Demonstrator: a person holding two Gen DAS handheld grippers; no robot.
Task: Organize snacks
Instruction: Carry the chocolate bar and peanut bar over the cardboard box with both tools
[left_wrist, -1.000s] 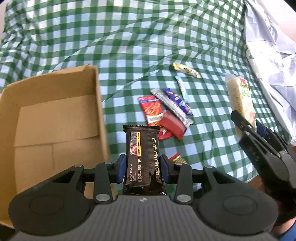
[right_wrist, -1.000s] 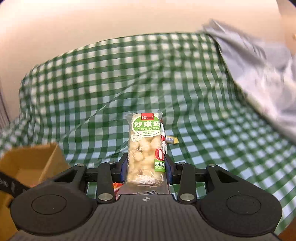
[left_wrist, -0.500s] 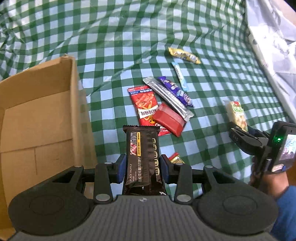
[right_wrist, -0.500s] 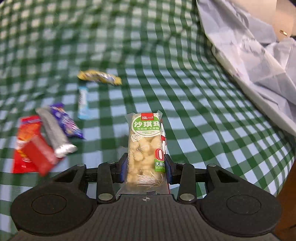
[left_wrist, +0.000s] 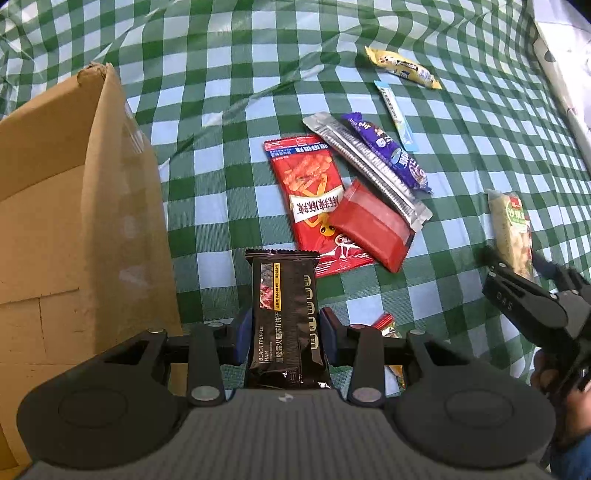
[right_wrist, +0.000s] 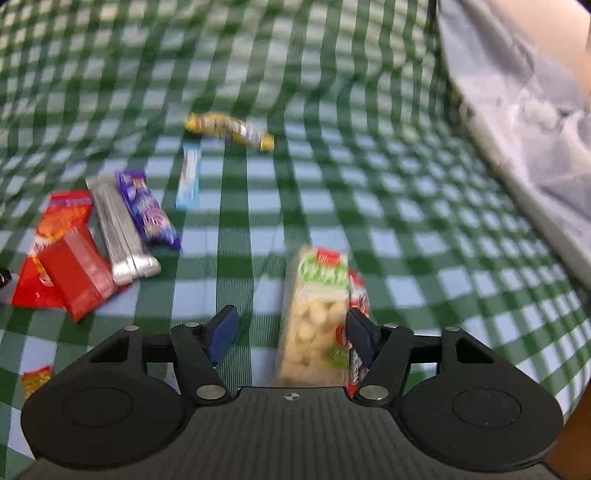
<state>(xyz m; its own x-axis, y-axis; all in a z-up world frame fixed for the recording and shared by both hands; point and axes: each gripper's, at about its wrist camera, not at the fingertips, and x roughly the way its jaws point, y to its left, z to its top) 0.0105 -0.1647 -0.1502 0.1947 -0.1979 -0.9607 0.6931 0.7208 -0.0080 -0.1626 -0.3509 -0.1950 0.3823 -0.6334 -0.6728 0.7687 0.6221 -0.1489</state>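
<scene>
My left gripper (left_wrist: 284, 332) is shut on a black truffle-ham cracker packet (left_wrist: 284, 295), held upright just right of the open cardboard box (left_wrist: 74, 221). My right gripper (right_wrist: 290, 328) hangs low over the green checked cloth and its jaws are opening. A pale puffed-rice bar with a green label (right_wrist: 317, 314) stands between them, leaning toward the right finger; the left pad is clear of it. The left wrist view shows that gripper (left_wrist: 517, 273) and the bar (left_wrist: 511, 229) at the right edge.
Loose snacks lie mid-cloth: a red bag (left_wrist: 310, 192), a red packet (left_wrist: 369, 225), a silver bar (left_wrist: 365, 166), a purple wrapper (left_wrist: 388, 151), a blue stick (left_wrist: 395, 110), a yellow wrapper (left_wrist: 402, 66). A small orange packet (left_wrist: 386, 325) lies under my left gripper. Grey cloth (right_wrist: 517, 110) bounds the right.
Both grippers have come down toward the cloth. The right jaws have spread and no longer clamp the puffed-rice bar. The left grip on the black packet is unchanged.
</scene>
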